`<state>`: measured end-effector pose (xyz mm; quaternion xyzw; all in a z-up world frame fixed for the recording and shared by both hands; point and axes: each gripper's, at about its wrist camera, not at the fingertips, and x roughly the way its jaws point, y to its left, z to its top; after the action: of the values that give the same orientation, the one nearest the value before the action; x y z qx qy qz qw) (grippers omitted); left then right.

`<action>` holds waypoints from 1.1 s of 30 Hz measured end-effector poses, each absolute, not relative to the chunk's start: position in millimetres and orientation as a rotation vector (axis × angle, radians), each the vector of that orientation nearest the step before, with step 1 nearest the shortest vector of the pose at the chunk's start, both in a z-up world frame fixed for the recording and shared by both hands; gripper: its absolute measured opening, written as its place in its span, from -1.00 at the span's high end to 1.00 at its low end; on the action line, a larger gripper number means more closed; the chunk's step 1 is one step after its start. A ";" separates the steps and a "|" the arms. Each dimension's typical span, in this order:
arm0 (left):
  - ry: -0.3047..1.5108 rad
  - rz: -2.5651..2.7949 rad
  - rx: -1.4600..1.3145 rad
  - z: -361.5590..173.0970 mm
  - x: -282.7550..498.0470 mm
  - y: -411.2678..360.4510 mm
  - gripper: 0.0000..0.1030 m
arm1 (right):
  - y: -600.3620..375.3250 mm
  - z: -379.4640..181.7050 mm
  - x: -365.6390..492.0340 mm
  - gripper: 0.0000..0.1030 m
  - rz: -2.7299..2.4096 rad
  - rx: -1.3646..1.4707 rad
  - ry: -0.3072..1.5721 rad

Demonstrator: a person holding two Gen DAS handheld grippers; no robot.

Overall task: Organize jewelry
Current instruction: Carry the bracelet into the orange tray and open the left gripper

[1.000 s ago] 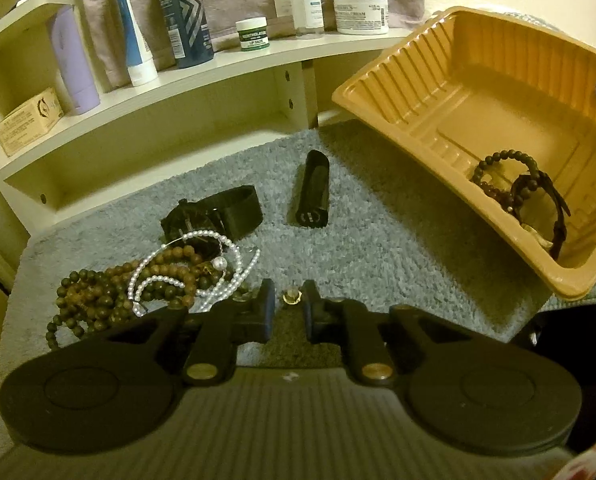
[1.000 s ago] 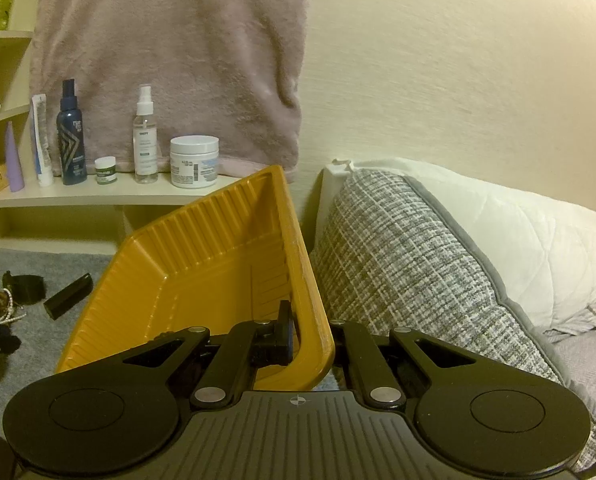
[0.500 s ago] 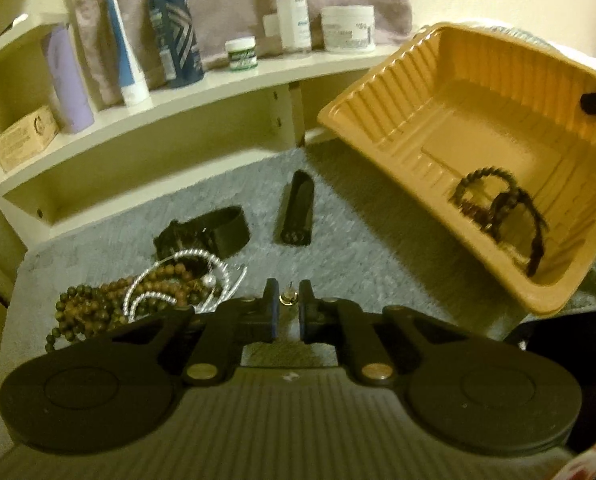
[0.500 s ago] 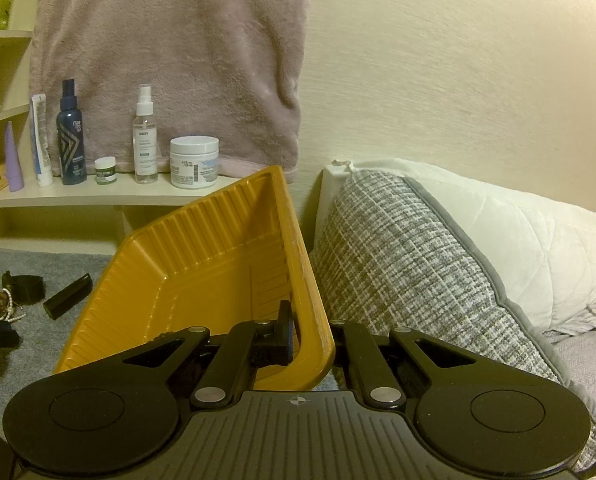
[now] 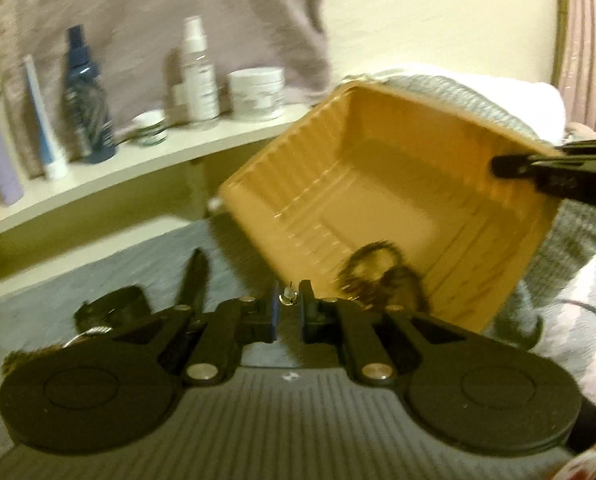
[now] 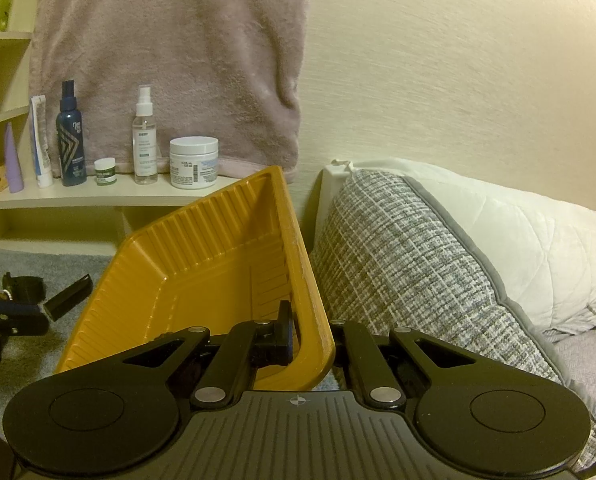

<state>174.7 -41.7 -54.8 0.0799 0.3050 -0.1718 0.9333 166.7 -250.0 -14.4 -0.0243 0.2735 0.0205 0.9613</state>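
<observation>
pinching small blurred trinket [image 5: 287, 295]: left gripper [image 5: 287, 300] | right gripper [image 6: 312, 330] clamps tray [image 6: 202, 264] rim

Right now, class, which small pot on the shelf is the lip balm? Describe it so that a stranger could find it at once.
Find the pale shelf below the hanging towel. The row of toiletries on it includes a dark blue spray bottle and a clear one. Between them sits the tiny pot, the lowest thing there, white-lidded with a green label.

Left gripper [image 5: 287, 297] angled downward, jaws nearly shut, pinching a small shiny piece [image 5: 287, 294]. Right gripper [image 6: 310, 330] angled downward, clamped on yellow tray [image 6: 218, 252] rim.
</observation>
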 end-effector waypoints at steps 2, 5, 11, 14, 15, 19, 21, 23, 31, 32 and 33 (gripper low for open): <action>0.615 -0.373 0.167 -52.4 175.1 -50.4 0.84 | -249.8 -14.4 166.5 0.89 0.042 -0.049 0.553; 0.610 -0.394 0.171 -51.1 176.0 -59.1 0.84 | -249.8 -14.5 166.4 0.89 0.042 -0.048 0.553; 0.608 -0.416 0.177 -50.5 175.7 -70.0 0.84 | -249.2 -14.3 165.8 0.89 0.040 -0.044 0.553; 0.610 -0.424 0.178 -50.5 176.1 -73.9 0.84 | -249.2 -14.4 165.6 0.89 0.040 -0.043 0.554; 0.611 -0.427 0.179 -50.5 177.0 -74.6 0.84 | -249.2 -14.3 165.8 0.89 0.040 -0.042 0.554; 0.619 -0.454 0.172 -50.0 176.8 -79.7 0.78 | -249.2 -14.6 165.6 0.89 0.040 -0.041 0.553; 0.613 -0.457 0.175 -49.5 175.7 -80.2 0.61 | -249.0 -14.6 165.6 0.89 0.039 -0.041 0.554; 0.610 -0.452 0.179 -49.8 174.8 -79.2 0.61 | -248.9 -14.7 165.7 0.89 0.039 -0.042 0.553; 0.616 -0.389 0.171 -52.1 174.1 -59.7 0.61 | -249.1 -14.8 165.7 0.89 0.039 -0.041 0.554; 0.618 -0.376 0.169 -52.6 175.4 -56.1 0.61 | -249.0 -14.8 165.7 0.89 0.039 -0.042 0.554; 0.620 -0.361 0.166 -53.5 176.5 -51.5 0.61 | -249.0 -14.8 165.7 0.89 0.039 -0.042 0.554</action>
<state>176.5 -51.5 -53.5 0.0809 0.3033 -0.1767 0.9329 165.7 -249.0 -14.8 -0.0207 0.2733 0.0192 0.9615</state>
